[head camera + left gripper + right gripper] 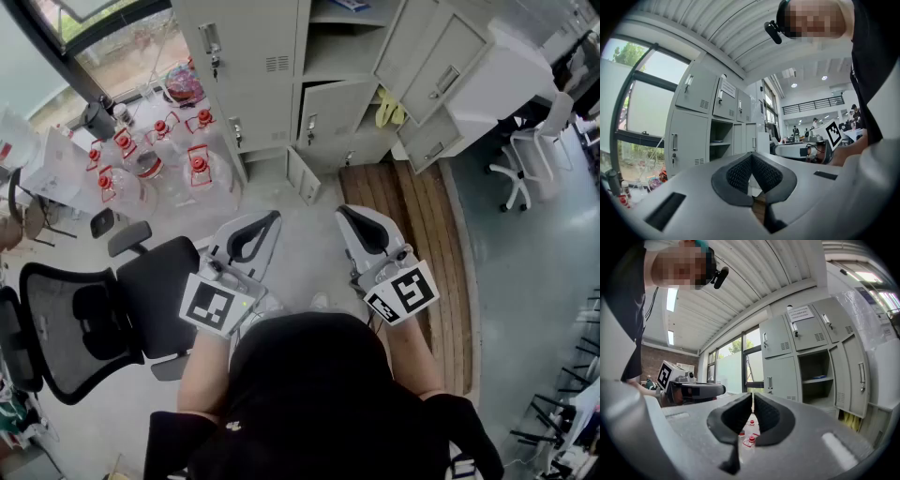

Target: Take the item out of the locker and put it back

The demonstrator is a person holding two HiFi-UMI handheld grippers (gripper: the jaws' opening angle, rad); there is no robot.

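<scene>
Person holding left gripper (752,157) and right gripper (753,398) level before lockers (272,84), both claws pressed together, pinching nothing, yellow item (389,109) lying inside open locker, too small to identify, blue thing (352,5) on upper shelf being cut off.

Daylight floods through the window (117,52) at the head view's upper left corner, lighting the floor (309,244) evenly with faint, soft shadows. Ceiling lamps (671,298) glare in the gripper views, where fisheye bending and dark vignetting ring the edges.
</scene>
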